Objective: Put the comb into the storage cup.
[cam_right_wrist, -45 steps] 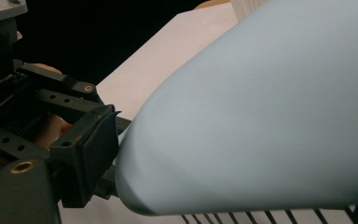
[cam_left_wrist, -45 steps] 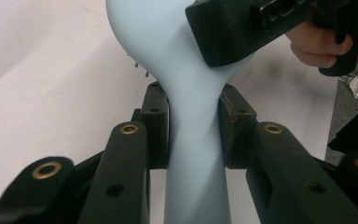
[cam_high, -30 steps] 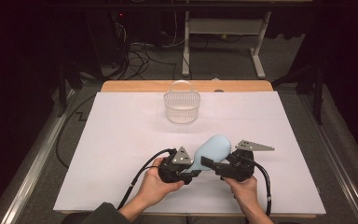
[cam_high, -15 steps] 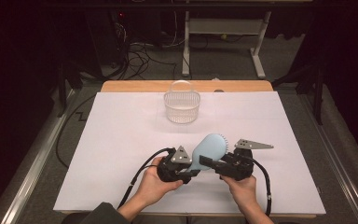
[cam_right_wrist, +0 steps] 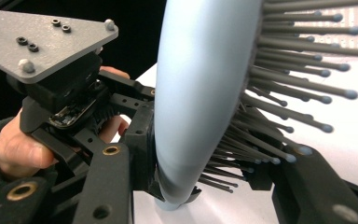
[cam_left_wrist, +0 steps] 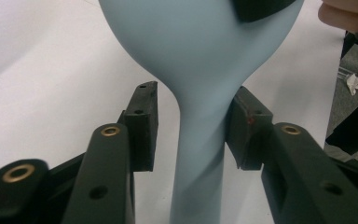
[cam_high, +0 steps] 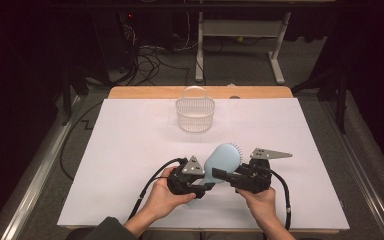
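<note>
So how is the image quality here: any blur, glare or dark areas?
High view: the white table cover is evenly lit, the surroundings nearly black. Left gripper view: the hairbrush and pads are sharp, no glare. Right gripper view: near bristles slightly soft, background dark.

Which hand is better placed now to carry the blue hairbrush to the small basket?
The right. Its gripper has just closed on the hairbrush head, one finger on the back, the other among the bristles. The left gripper has just been opening: one finger stands clear of the handle. The basket is straight ahead.
</note>
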`<state>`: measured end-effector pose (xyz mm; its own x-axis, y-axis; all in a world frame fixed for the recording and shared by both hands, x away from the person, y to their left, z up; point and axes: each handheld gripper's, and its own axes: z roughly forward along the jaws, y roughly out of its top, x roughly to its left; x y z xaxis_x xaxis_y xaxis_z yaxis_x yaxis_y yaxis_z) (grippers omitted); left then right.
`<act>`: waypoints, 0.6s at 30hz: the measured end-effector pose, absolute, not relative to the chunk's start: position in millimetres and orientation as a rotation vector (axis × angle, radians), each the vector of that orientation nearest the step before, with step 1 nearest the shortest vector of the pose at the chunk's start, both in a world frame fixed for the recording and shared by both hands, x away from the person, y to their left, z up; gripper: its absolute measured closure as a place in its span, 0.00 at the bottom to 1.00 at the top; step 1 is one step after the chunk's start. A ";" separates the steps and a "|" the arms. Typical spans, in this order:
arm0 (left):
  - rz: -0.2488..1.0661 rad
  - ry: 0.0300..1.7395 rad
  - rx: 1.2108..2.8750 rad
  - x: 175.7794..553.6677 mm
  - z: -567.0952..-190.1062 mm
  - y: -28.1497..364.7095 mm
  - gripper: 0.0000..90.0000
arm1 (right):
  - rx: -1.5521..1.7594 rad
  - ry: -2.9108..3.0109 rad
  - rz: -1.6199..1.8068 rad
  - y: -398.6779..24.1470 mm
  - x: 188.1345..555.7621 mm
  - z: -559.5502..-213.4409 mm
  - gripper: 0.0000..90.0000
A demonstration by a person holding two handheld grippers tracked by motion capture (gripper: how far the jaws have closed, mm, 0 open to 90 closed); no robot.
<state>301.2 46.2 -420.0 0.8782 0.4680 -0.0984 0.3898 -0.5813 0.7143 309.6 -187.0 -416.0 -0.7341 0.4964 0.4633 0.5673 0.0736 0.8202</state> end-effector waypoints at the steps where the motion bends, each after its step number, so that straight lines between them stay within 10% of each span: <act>1: 0.132 0.613 2.258 301.5 -419.8 46.7 0.63 | -1.113 -2.257 -1.773 -186.9 309.4 -415.0 0.62; 18: 0.177 0.634 2.217 307.5 -419.6 67.9 0.26 | -1.106 -2.286 -1.796 -193.2 313.3 -400.6 0.61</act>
<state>307.5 67.9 -419.6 0.8643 0.4966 -0.0794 0.3839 -0.5495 0.7420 313.3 -193.2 -400.6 -0.7466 0.5048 0.4334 0.5405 0.0803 0.8375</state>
